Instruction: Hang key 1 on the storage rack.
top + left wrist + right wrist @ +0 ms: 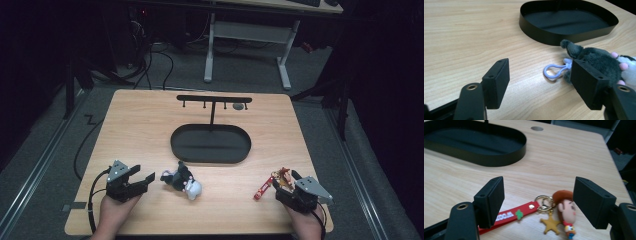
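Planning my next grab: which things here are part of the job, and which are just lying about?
In play:
left gripper, open
plush keychain with lilac loop
right gripper, open
cowboy keychain on red strap
hook stand and its black tray

Lying about:
desk legs
floor cables

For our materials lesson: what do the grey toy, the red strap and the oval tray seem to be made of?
Grey toy: plush fabric, fuzzy pile.
Red strap: probably rubbery plastic, smooth, with raised lettering.
Oval tray: likely thin metal or plastic, matt black, with a thin upright wall.
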`<action>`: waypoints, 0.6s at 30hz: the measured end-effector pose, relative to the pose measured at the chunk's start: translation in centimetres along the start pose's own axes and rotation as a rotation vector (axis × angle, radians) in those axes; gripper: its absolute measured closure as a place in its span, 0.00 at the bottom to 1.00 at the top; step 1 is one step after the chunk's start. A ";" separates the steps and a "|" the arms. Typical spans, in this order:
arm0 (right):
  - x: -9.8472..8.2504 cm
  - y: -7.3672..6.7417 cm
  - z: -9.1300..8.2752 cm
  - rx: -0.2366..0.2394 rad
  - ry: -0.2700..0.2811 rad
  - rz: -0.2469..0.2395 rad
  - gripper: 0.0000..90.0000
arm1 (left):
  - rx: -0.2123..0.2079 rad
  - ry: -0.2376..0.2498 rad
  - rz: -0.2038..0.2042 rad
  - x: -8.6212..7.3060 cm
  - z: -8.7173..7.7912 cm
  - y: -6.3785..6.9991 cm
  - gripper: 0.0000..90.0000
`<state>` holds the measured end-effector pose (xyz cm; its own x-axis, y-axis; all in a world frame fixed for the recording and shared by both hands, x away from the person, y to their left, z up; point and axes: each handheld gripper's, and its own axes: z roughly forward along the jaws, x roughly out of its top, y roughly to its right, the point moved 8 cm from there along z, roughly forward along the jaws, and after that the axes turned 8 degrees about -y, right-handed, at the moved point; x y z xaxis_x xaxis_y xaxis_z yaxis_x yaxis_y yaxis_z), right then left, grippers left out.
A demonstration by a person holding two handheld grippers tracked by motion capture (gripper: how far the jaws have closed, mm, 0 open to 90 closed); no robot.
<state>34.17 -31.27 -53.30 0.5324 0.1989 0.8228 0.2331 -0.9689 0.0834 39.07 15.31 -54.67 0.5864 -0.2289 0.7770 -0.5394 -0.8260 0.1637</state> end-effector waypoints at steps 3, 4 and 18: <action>-0.2 0.7 -0.2 -0.005 -0.001 0.033 0.29 | 0.023 -0.005 0.023 0.1 0.4 -0.2 0.39; -0.4 1.1 -0.3 -0.007 0.001 0.047 0.29 | 0.024 -0.012 0.025 0.1 0.5 -0.3 0.40; -0.6 1.6 -1.0 -0.010 0.007 0.097 0.31 | 0.050 -0.026 0.087 0.0 0.8 -0.1 0.43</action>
<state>33.45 -33.07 -53.09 0.5465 0.1028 0.8311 0.1723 -0.9850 0.0085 39.61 14.95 -55.15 0.5543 -0.3136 0.7710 -0.5588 -0.8267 0.0655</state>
